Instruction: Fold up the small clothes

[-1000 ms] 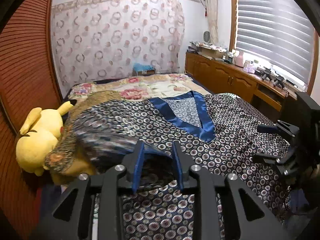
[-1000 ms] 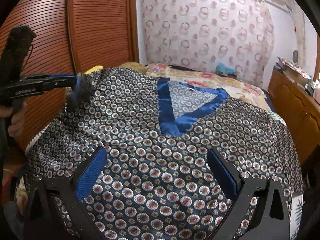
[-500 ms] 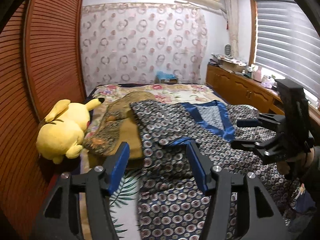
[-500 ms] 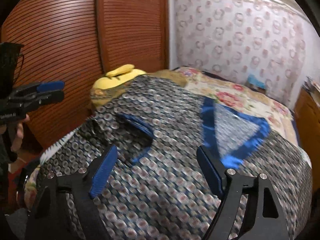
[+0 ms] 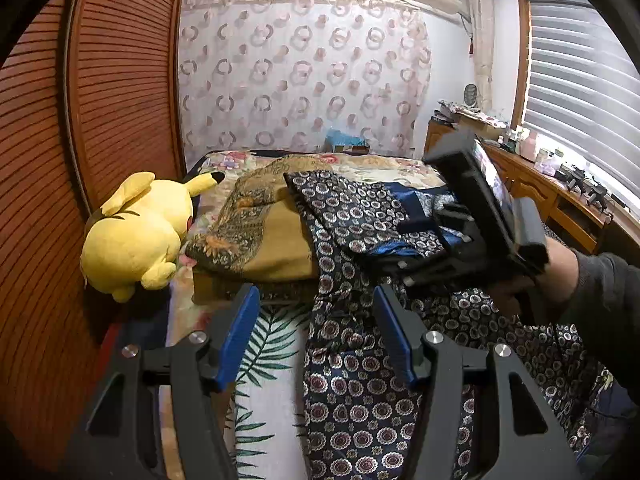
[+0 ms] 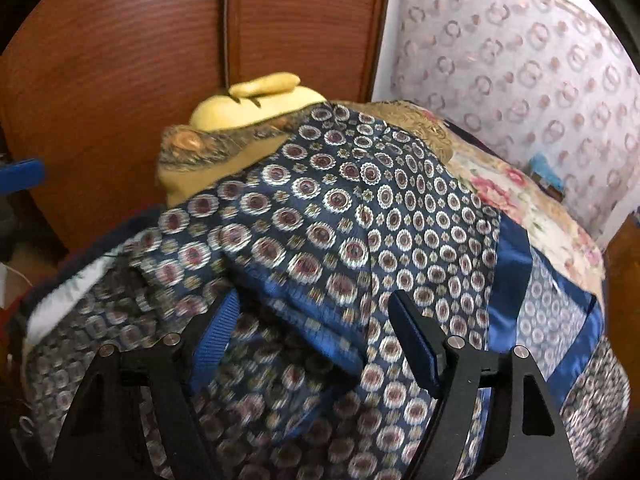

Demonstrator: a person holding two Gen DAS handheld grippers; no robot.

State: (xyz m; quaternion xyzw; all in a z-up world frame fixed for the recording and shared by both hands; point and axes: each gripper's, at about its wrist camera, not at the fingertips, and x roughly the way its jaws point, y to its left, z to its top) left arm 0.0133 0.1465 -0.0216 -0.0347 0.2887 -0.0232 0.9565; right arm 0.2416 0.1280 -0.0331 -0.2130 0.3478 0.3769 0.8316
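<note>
While my right claw (image 6: 314, 334) closes over the folded sleeve (image 6: 320, 216), its pads not yet pressing, my left claw (image 5: 314, 334) hangs half open and empty. The patterned shirt (image 5: 360, 392) lies spread on the bed (image 5: 276, 392), beside a yellow toy (image 5: 136, 232).

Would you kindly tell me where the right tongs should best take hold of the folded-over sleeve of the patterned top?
Probably at the blue cuff edge of the sleeve, coming from above and the near side. That hem lies raised over the top's body, right between the right tongs, whose jaws are closing around it. The left tongs hang open, empty.
</note>
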